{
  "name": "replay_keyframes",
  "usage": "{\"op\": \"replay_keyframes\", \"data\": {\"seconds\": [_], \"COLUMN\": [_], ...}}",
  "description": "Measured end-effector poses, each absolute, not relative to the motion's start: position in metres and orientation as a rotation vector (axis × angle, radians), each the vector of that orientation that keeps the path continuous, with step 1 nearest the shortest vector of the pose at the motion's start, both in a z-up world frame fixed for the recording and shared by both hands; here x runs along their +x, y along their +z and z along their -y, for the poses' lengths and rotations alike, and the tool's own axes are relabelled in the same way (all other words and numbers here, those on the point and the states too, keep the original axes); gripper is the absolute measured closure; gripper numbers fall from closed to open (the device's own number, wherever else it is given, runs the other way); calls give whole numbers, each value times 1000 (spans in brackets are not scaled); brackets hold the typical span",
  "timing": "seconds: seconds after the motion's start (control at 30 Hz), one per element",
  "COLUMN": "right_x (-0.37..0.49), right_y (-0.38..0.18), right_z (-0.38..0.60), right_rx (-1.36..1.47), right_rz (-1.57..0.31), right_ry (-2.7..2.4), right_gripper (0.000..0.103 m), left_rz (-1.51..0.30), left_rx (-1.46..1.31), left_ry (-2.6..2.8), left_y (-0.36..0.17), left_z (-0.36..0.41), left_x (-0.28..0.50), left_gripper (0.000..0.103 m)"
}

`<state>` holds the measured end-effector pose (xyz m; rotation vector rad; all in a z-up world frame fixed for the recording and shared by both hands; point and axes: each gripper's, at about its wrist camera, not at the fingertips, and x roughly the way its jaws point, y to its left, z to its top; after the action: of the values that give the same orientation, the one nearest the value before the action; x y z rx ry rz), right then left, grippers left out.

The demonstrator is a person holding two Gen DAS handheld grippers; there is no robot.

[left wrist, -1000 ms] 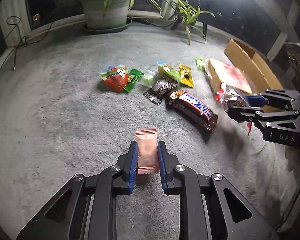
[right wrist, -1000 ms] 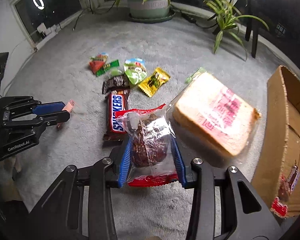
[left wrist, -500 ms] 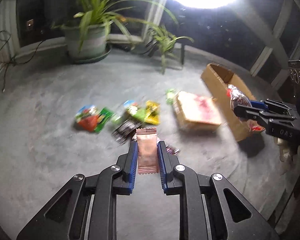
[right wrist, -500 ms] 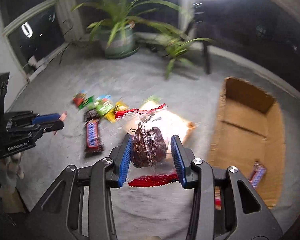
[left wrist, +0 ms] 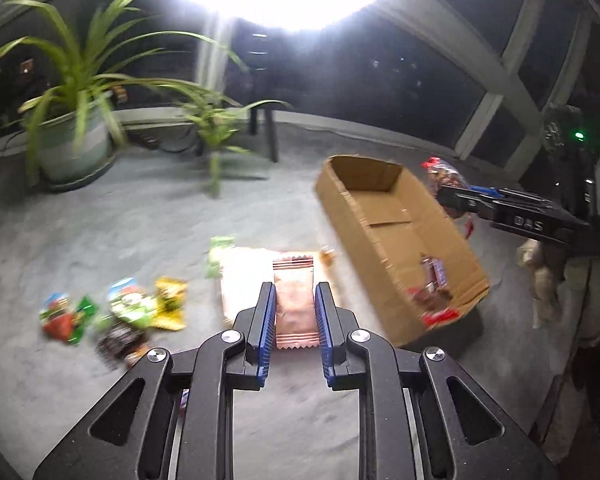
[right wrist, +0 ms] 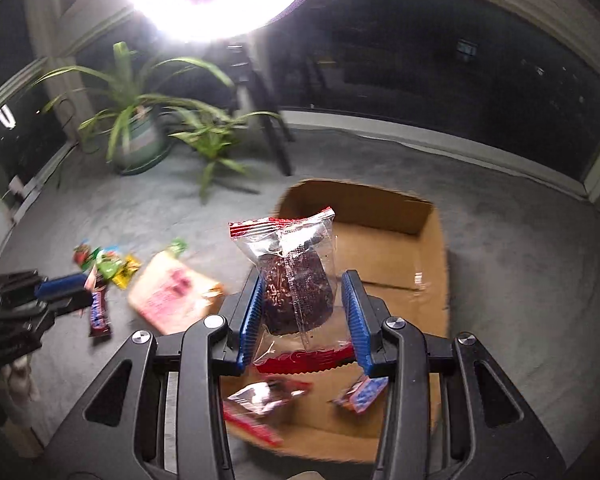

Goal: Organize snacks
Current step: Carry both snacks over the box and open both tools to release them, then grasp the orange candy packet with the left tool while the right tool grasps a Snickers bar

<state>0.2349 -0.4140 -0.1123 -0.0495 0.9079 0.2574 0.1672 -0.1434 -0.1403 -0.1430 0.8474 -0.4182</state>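
Grey carpet floor (left wrist: 100, 216), dark windows behind, bright lamp overhead washing out the top of both views.

Your left gripper (left wrist: 294, 312) is raised and level, clamped on a pink wrapped snack (left wrist: 294, 304) held upright between the blue pads. Your right gripper (right wrist: 304, 308) sits over the cardboard box (right wrist: 432, 272), pinching a clear-wrapped chocolate cake (right wrist: 296, 288) with red ends; in the left view it comes in from the right at the box's far right wall.

Versus a second ago: both grippers have lifted and swung right, and the right one went from above the carpet pile to over the box. Grips unchanged.

Box is open-topped, right of the loose pile. Inside, at its near end: a few red-and-clear wrapped snacks (right wrist: 264, 396) and a small red-blue pack (right wrist: 360, 392), all blurred.

Left on the carpet: bagged bread (right wrist: 172, 300) just left of the box, a Snickers bar (right wrist: 98, 312), and small green, yellow, red packets (left wrist: 140, 308) farther left. Potted plants (left wrist: 72, 128) sit far left.
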Motion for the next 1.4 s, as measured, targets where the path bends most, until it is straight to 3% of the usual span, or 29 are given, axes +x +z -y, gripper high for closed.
{"op": "replay_keyframes", "data": {"seconds": [0.57,0.73,0.83,1.4], "right_x": [268,271,271,252], "right_y": [-159,-163,-161,-136], "right_z": [461,465,464,451], "right_rx": [13,25,22,38], "right_rz": [-1004,-1015,-1010,-956], "right_ry": [222,214,205,164], "right_gripper": [62,60,47,46], "left_rz": [-882,-895,-898,-833], "left_rx": [-74,-58,-54,-81], "left_ry": [-549,-554,-554,-547], "left_y": [-150,-153,-153,-134], "left_z": [263,272,274,234], "left_x": [203,204,204,188], "left_gripper": [85,85,82,82]}}
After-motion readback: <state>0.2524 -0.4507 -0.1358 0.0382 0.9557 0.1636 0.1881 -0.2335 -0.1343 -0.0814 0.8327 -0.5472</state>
